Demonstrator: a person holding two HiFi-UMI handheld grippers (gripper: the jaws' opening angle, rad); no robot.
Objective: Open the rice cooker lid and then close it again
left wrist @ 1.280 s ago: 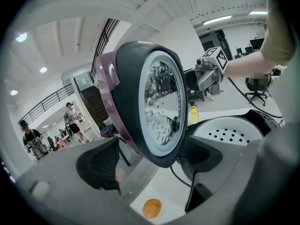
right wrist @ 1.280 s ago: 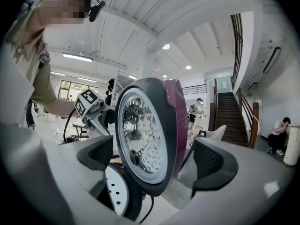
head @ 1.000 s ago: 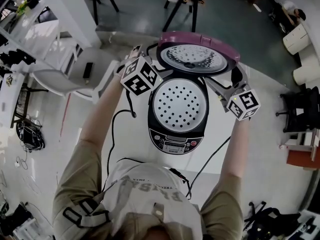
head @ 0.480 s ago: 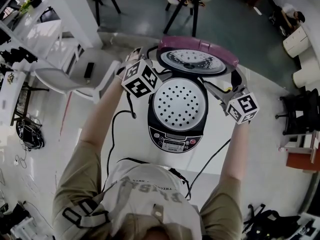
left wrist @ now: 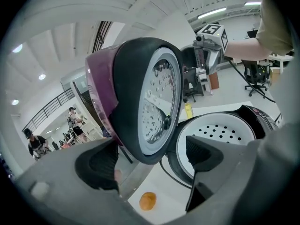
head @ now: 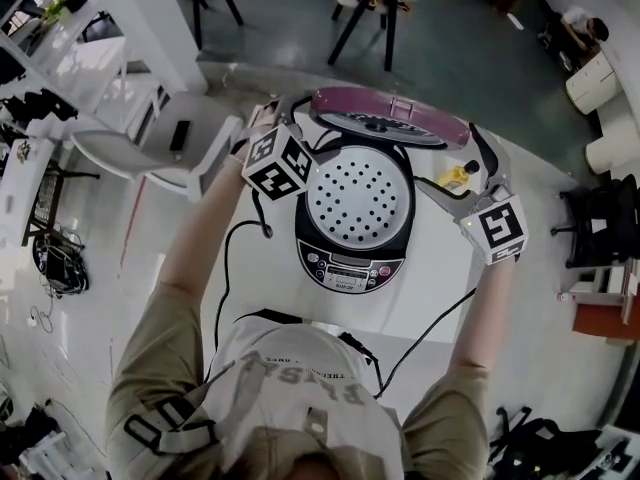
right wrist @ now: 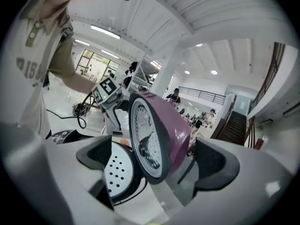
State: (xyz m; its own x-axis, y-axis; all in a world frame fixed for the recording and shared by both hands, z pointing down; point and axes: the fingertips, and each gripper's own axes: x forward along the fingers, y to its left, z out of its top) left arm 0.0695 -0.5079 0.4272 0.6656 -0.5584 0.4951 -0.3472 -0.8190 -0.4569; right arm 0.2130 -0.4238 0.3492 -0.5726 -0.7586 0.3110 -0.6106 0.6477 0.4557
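The rice cooker (head: 355,238) is sitting on the white counter (head: 440,303), low down between the two claws. Its purple lid (head: 390,111) is standing up on its edge at the far side of the pot and is leaning a bit over the pot. The left claw (left wrist: 152,159) is coming in from one side. Its jaws are wide apart, and the rim of the lid is sitting in the gap without being squeezed. The right claw (right wrist: 158,162) is doing the same from the other side, jaws wide, with the lid's rim in between. A white tray with holes (head: 358,200) is showing inside the pot, below both claws. A small yellow bottle (head: 457,177) is sitting on the counter just beside the right claw.
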